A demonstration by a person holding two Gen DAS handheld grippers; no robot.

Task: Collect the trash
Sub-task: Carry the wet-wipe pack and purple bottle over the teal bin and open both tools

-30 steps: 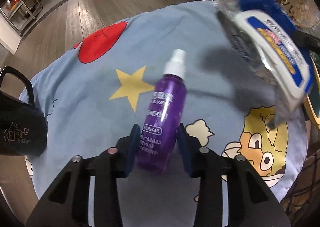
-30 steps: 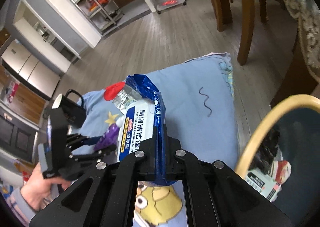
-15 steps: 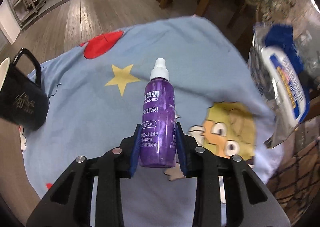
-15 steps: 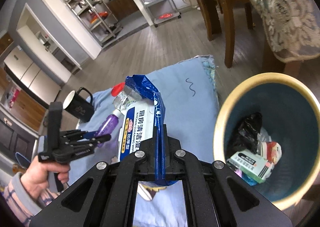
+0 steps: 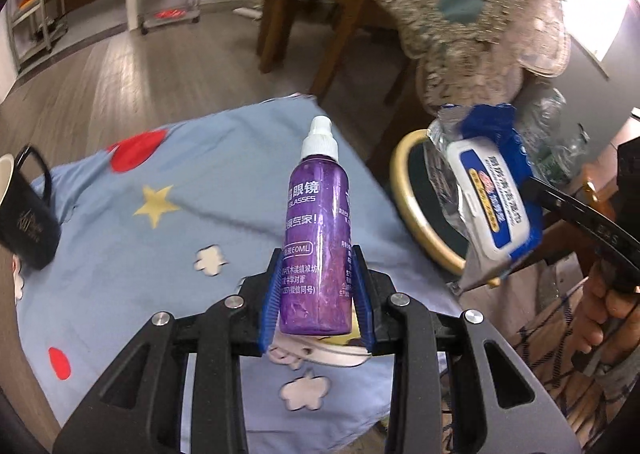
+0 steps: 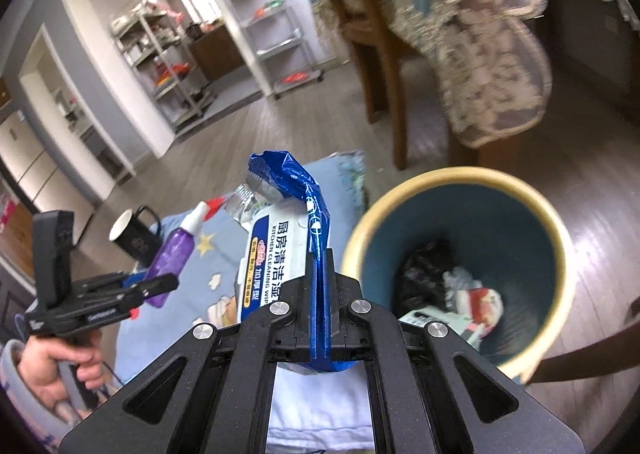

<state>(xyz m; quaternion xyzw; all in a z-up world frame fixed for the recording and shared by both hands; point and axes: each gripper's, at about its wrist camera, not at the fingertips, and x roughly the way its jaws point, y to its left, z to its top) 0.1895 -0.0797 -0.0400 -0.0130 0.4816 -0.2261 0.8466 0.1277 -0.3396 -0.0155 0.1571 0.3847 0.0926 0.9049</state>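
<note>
Both tools have swung to the right since a second ago, so the round blue bin with the yellow rim (image 6: 560, 254) now shows big in the right wrist view, and the blue cloth sits lower and more to the left.

The right gripper (image 6: 320, 334) is squeezed tight on the flat blue edge of the blue and white pack of kitchen wipes (image 6: 280, 254). The pack hangs by that thin seam, near the left side of the bin's rim but not yet over the hole. I think it is held by the edge so it can drop straight in when the jaws let go. The pack looks crinkly and shiny, with a white lid flap on its front.

The left gripper (image 5: 316, 294) is closed on the low part of the small purple spray bottle with a white cap (image 5: 318, 230). The bottle stands up between the blue pads, lifted above the light blue cartoon cloth with stars and red dots (image 5: 120, 246). It waits to the left, likely for its turn.

A black mug (image 5: 24, 214) sits on the far left of the cloth. The bin already has trash inside.
</note>
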